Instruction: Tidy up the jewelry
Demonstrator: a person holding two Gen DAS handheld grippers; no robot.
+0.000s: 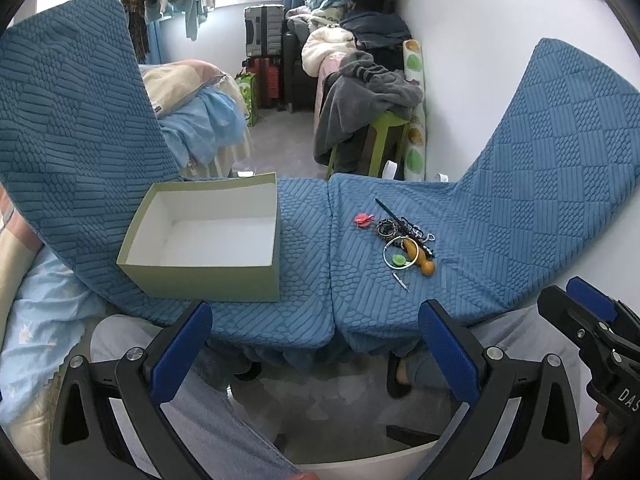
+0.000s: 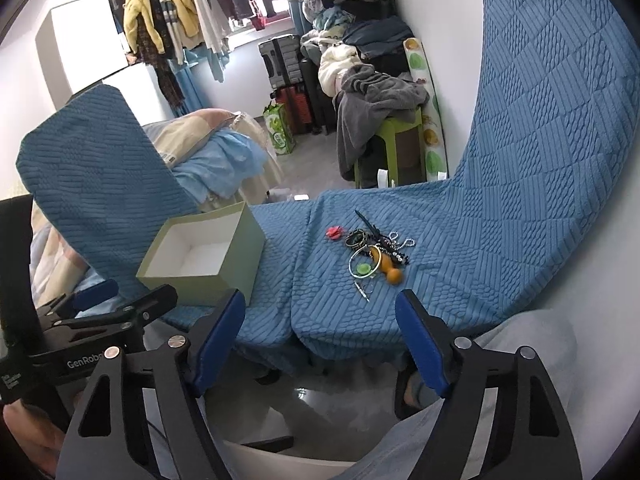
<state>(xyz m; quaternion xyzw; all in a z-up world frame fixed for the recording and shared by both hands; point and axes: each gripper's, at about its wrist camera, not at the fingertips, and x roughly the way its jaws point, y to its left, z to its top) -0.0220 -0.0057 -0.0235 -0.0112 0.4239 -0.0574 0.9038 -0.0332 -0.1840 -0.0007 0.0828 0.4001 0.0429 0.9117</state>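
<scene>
Cluttered bedroom surroundings framed the scene: hanging clothes (image 2: 168,12) by the window, stacked suitcases (image 1: 266,44), and a green stool (image 1: 384,140) draped with a grey garment. Blue quilted cushions (image 1: 304,256) served as the worktop, two lying flat side by side with a seam between them and two more tilted up at either end.

An open green box (image 1: 208,236) with a white interior sat on the flat cushion; nothing showed inside it. Across the seam from the box, well apart from it, lay the jewelry pile (image 1: 404,242): a pink-red piece (image 1: 362,220) on the side nearest the box, a dark patterned bangle (image 1: 387,227), a thin silver bangle (image 2: 365,265) around a small green piece (image 1: 398,259), an orange wooden piece (image 1: 422,258), a long dark stick (image 1: 390,214), and beaded chains (image 2: 398,246) on the side farthest from the box. A small metal pin (image 1: 402,282) lay just beside the pile, toward the cushion's near edge.

Both grippers hovered short of the cushion's near edge, touching nothing. The left gripper (image 1: 316,344) had its blue-padded fingers spread wide and held nothing. The right gripper (image 2: 320,340) was likewise wide open and empty, lined up with the jewelry pile rather than the box.
</scene>
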